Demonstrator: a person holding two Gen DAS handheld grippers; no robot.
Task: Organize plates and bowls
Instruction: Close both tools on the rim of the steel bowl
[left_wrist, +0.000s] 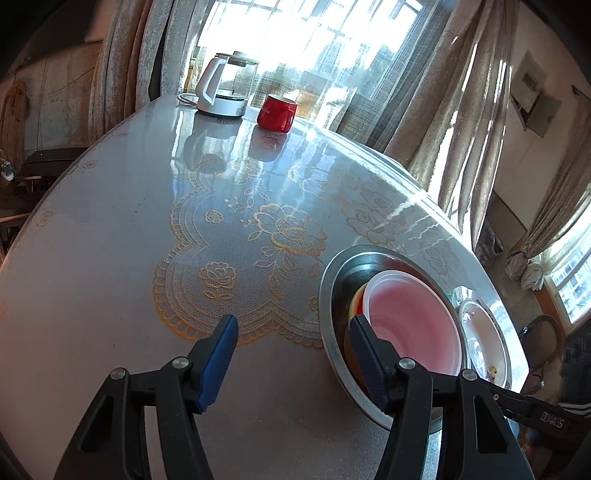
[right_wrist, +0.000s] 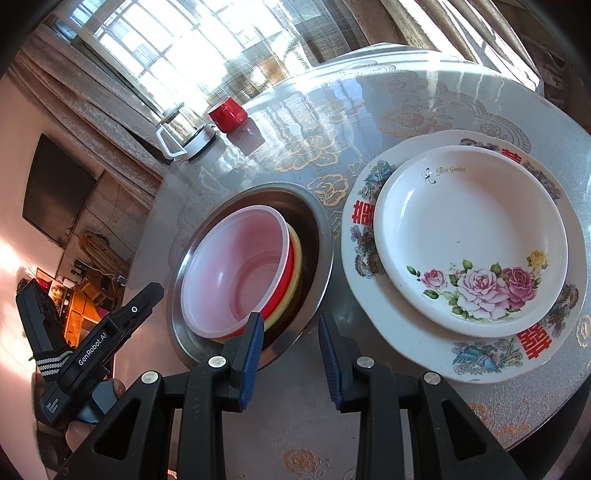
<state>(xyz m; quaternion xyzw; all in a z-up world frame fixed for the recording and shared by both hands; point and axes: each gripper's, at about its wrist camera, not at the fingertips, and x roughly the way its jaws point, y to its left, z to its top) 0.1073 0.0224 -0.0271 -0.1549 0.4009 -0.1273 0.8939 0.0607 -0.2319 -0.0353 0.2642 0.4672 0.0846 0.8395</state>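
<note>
Your left hand-held gripper (left_wrist: 291, 326) stood open and empty at the bottom of the left wrist view, its blue-padded fingers (left_wrist: 218, 363) spread wide above the table (left_wrist: 110, 258), one of them crossing the near rim of the metal basin (left_wrist: 328, 280) at lower right. In that basin sat a translucent pink bowl (left_wrist: 413, 325), nested on a red bowl (right_wrist: 290, 275) and a yellow bowl (right_wrist: 297, 267), whose rims showed beneath it in the right wrist view.

Your right hand-held gripper (right_wrist: 291, 328) was likewise open and held nothing, at the bottom centre of its frame, its fingers framing the gap between the basin (right_wrist: 321, 221) and the stacked plates to the right. There a small white plate with roses (right_wrist: 469, 236) rested on a large patterned plate with red characters (right_wrist: 406, 339), just beside the basin.

A red mug (left_wrist: 277, 112) and a glass kettle on a white base (left_wrist: 225, 85) stood side by side at the far edge of the table, near the curtained window (left_wrist: 314, 40), in the upper part of the frame.
</note>
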